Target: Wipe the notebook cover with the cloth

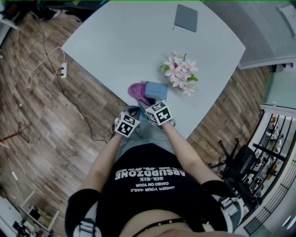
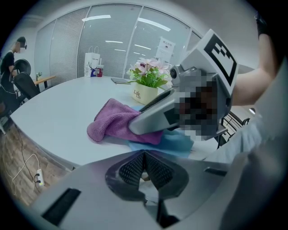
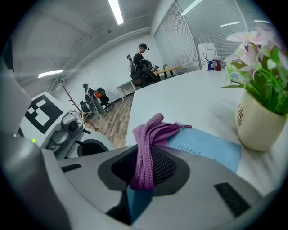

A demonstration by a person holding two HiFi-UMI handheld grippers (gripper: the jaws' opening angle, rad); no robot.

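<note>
1. Now your right gripper [image 3: 144,170] has its fingers pinched on the purple cloth [image 3: 153,130].
2. The cloth lies partly on the blue notebook [image 3: 211,150], near the worktop [image 1: 115,41] edge closest to you.
3. Your left gripper [image 2: 145,167] has its fingers pressed together, holding nothing.
4. A flower pot [image 3: 254,128] stands just beside the notebook.

We were in an office. Beyond the left gripper's [image 2: 145,167] jaws, a big pale meeting table [image 2: 54,114] ran back to glass partition walls [image 2: 110,49] hung with blinds. Ahead and to the left of the right gripper's [image 3: 144,170] jaws, we saw people by swivel chairs [image 3: 146,69] and desks [image 3: 167,69]. A strip light [image 3: 116,11] ran overhead, and wood-look flooring [image 3: 119,117] lay below.
</note>
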